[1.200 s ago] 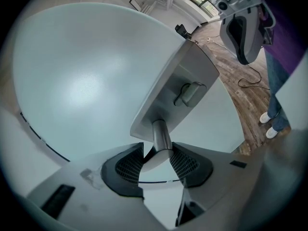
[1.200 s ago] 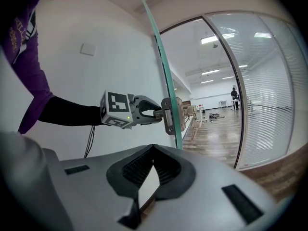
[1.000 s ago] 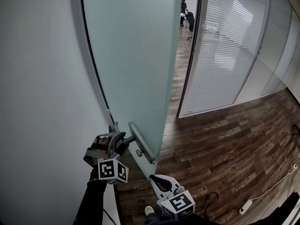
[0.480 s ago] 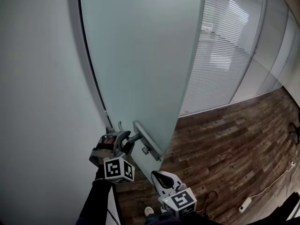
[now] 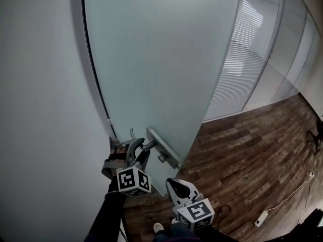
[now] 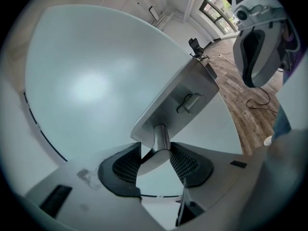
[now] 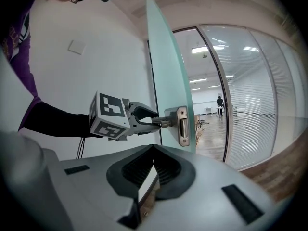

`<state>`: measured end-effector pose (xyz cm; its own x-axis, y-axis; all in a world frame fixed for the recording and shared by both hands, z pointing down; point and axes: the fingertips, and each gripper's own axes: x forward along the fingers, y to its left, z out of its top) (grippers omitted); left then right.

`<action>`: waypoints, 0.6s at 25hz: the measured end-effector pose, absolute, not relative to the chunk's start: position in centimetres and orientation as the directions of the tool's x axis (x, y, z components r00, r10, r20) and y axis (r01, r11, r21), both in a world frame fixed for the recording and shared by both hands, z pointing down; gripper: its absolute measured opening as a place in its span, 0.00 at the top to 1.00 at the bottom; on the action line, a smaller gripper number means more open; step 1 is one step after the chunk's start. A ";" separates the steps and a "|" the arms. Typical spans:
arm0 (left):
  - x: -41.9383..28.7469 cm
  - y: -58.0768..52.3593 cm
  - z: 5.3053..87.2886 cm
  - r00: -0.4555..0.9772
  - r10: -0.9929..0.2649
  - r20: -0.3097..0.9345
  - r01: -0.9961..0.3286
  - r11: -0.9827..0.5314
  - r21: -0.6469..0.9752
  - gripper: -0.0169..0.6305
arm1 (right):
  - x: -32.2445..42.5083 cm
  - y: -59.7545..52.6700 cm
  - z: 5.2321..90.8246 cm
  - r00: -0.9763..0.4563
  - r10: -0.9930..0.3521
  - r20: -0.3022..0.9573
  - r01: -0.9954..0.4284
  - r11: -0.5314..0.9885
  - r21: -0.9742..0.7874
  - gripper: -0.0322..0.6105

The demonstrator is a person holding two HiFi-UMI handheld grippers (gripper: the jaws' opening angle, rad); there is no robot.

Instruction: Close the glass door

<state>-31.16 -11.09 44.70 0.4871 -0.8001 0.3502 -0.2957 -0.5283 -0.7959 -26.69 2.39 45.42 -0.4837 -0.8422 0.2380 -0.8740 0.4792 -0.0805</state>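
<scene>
The frosted glass door (image 5: pixel 161 59) stands partly swung, its free edge toward the right. On that edge sits a metal lock plate (image 5: pixel 164 147) with a lever handle (image 5: pixel 149 145). My left gripper (image 5: pixel 143 153) is shut on that handle; in the left gripper view the handle (image 6: pixel 161 141) sits pinched between the dark pads of the left gripper (image 6: pixel 155 160). My right gripper (image 5: pixel 174 184) hangs lower, just right of the left one, shut and holding nothing. The right gripper view shows the door (image 7: pixel 166 71) edge-on, with the left gripper (image 7: pixel 151 119) on the handle beside the lock plate (image 7: pixel 182 125).
A white wall (image 5: pixel 40 110) runs along the left. A glass partition with blinds (image 5: pixel 237 59) stands behind the door on the right. Dark wood floor (image 5: pixel 252 150) spreads right, with a cable and power strip (image 5: pixel 261 218). A distant person (image 7: pixel 220 102) stands past the doorway.
The door has swung to the right and now covers the opening that showed before. My left gripper has travelled right with the handle. The right gripper has drifted slightly right.
</scene>
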 end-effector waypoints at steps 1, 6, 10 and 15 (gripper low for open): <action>-31.0 -11.1 44.7 0.487 -0.801 0.349 -0.303 -0.530 -0.792 0.72 | -26.6 2.3 45.6 -0.486 -0.842 0.234 -0.873 0.481 -0.080 0.96; -30.1 -11.6 45.0 0.490 -0.800 0.347 -0.317 -0.534 -0.784 0.72 | -25.7 1.7 45.7 -0.470 -0.851 0.236 -0.882 0.464 -0.084 0.96; -29.2 -12.1 45.0 0.479 -0.799 0.362 -0.312 -0.541 -0.781 0.72 | -24.4 0.8 45.0 -0.466 -0.857 0.219 -0.885 0.459 -0.085 0.96; -28.0 -12.9 44.7 0.461 -0.810 0.362 -0.360 -0.544 -0.758 0.72 | -22.3 -0.1 44.6 -0.452 -0.861 0.233 -0.891 0.445 -0.086 0.96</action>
